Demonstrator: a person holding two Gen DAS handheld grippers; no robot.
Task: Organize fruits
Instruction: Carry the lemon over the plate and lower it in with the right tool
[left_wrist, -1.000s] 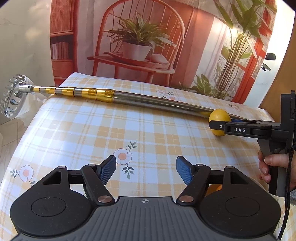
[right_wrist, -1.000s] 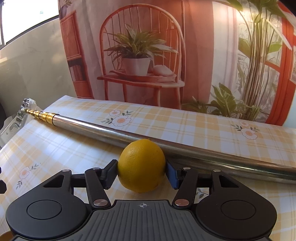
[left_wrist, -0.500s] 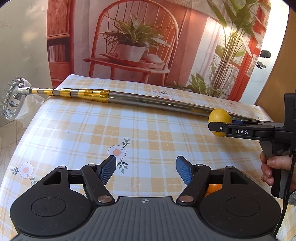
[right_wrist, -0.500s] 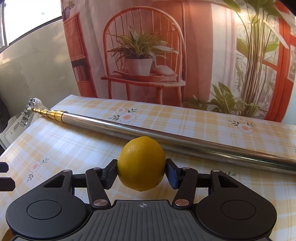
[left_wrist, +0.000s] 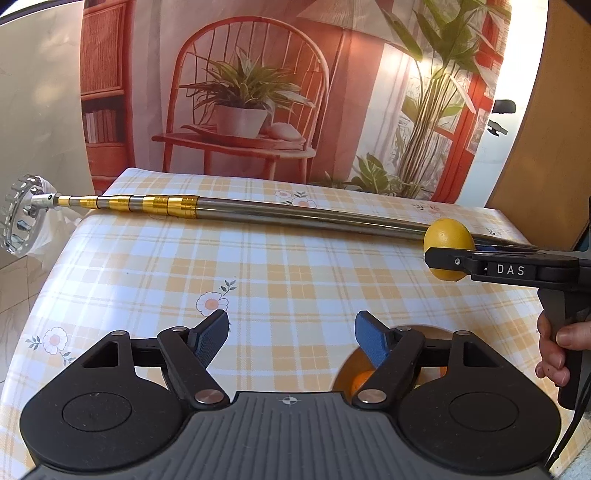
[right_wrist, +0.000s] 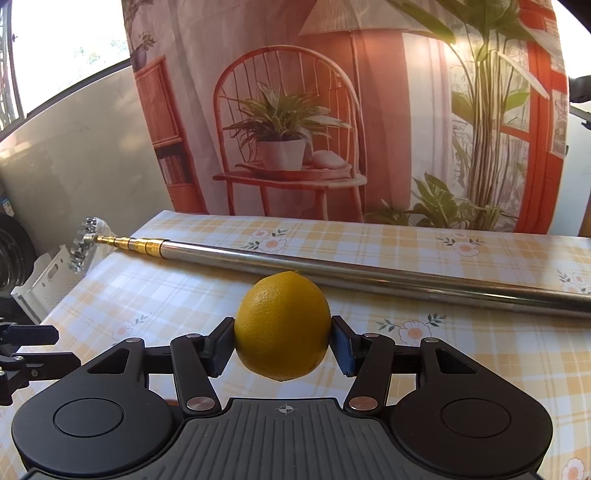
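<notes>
**Lemon lifted, plate waiting low on the near side**

A counter (left_wrist: 280, 266) under a yellow checked cloth with small flowers fills the room in front of a printed backdrop of a red chair and potted plants. Across its far side lies a long metal pole (right_wrist: 369, 275), gold-banded toward the left end, where a toothed ring head (left_wrist: 18, 214) hangs out past the edge.

The right gripper (right_wrist: 282, 341) is clamped on a lemon (right_wrist: 283, 328), one blue pad on each flank, the fruit's long axis standing roughly upright between them. From the left camera the lemon (left_wrist: 448, 242) appears clear of the cloth, just in front of the pole, with a hand (left_wrist: 557, 350) on the grip below.

The left gripper (left_wrist: 291, 338) hovers low over the near part of the counter, its fingers (left_wrist: 212, 338) spread wide with nothing between them.

Just beyond its right finger sits a brownish round plate (left_wrist: 345, 373), mostly hidden, holding what looks like an orange fruit (left_wrist: 364, 378). I take that as the likely drop spot: it lies nearer to the person than the lemon and off to the lemon's left, so the right hand would need to carry the fruit back and leftward. The left gripper crowds that plate and could get in the way.
</notes>
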